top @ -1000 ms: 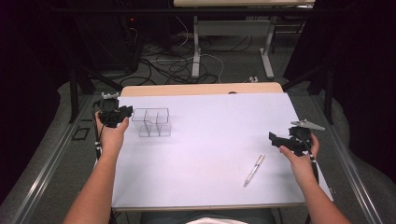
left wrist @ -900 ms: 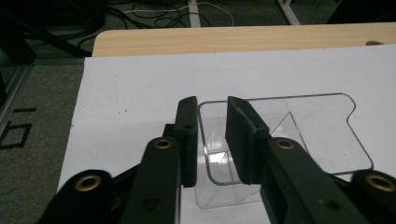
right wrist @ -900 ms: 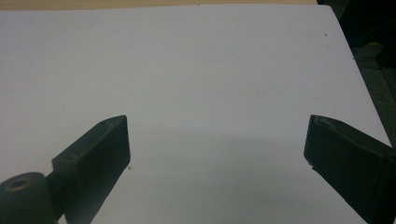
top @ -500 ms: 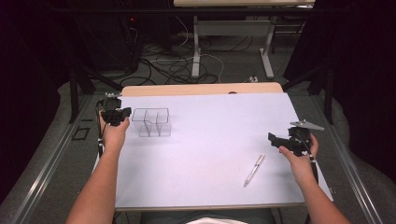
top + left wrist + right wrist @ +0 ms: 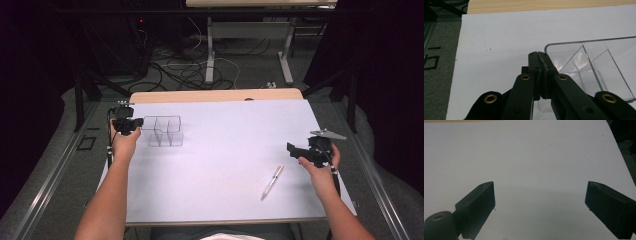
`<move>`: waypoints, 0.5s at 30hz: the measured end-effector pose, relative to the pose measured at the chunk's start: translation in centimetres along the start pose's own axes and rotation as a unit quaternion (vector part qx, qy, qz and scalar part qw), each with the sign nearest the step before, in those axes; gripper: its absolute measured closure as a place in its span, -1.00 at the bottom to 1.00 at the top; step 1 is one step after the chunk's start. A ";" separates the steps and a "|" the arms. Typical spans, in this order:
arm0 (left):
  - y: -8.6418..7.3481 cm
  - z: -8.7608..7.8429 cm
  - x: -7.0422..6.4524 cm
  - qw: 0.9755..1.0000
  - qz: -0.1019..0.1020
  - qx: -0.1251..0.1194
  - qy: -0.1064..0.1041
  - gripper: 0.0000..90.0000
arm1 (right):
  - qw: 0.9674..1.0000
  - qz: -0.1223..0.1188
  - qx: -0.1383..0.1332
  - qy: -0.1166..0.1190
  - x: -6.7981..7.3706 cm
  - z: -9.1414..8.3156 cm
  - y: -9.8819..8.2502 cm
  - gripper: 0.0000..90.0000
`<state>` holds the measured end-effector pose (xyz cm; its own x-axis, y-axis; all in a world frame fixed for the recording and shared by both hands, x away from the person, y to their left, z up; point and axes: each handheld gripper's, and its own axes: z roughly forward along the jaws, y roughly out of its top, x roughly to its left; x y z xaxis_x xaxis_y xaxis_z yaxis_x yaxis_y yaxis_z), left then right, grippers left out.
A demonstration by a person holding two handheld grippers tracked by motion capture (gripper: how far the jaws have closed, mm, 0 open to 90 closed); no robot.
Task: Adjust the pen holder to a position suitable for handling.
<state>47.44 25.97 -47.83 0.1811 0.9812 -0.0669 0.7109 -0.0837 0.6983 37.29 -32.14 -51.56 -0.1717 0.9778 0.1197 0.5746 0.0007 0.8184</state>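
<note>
No brand, label or legible writing appears on any item on the table; a dark mark on the floor (image 5: 431,61) at the left edge of the left gripper view resembles characters but cannot be read.

Nearest the person, in the high view, a white pen (image 5: 272,182) lies on the white table cover (image 5: 225,165), near the front edge and right of centre. It lies diagonally, with nothing touching it.

The right gripper (image 5: 295,149) is held just right of and beyond the pen, above the cover and well apart from the organizer. In the right gripper view its jaws stand wide apart, one at each lower corner, with only bare cover between them. It holds nothing.

Farther back on the left side, the left gripper (image 5: 539,56) is at the left end of a clear plastic organizer tray (image 5: 596,62) that has internal dividers. In the left gripper view the jaws are brought together, tips meeting just beside the rounded near corner of the tray. They have just been closing. The tray wall appears to pass between the pads, though the transparent plastic makes this hard to confirm.

The organizer stands upright on the cover, in the left rear part of the table. Beyond the cover, a strip of bare wooden tabletop (image 5: 215,95) shows.
</note>
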 end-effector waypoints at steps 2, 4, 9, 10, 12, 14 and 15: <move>0.0 0.0 0.0 1.000 -0.001 0.001 -0.001 1.00 | 1.000 0.000 0.000 0.000 0.0 0.0 0.0 -0.80; -0.1 0.0 0.1 1.000 0.000 0.000 -0.003 1.00 | 1.000 0.000 0.001 0.000 0.0 0.0 0.0 -0.80; -0.3 -0.1 0.0 1.000 -0.003 -0.007 -0.001 1.00 | 1.000 -0.001 0.001 0.003 0.2 0.1 0.0 -0.80; -0.4 0.0 0.0 1.000 -0.003 -0.010 -0.001 1.00 | 1.000 -0.002 0.000 0.003 0.2 0.2 0.0 -0.79; -0.4 -0.1 -0.2 1.000 -0.002 -0.008 -0.003 1.00 | 1.000 -0.002 0.002 0.004 0.3 0.3 0.0 -0.79; -0.5 -0.1 -0.4 1.000 0.002 -0.009 -0.007 1.00 | 1.000 -0.004 0.002 0.004 0.3 0.3 0.1 -0.79; -0.6 -0.1 -0.5 1.000 0.000 -0.013 -0.007 1.00 | 1.000 -0.005 0.004 0.005 0.3 0.4 0.1 -0.79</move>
<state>46.84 25.53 -48.12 0.1907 0.9786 -0.0772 0.6934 -0.0786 0.7162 37.55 -31.72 -51.68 -0.1852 0.9756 0.1182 0.5793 0.0112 0.8150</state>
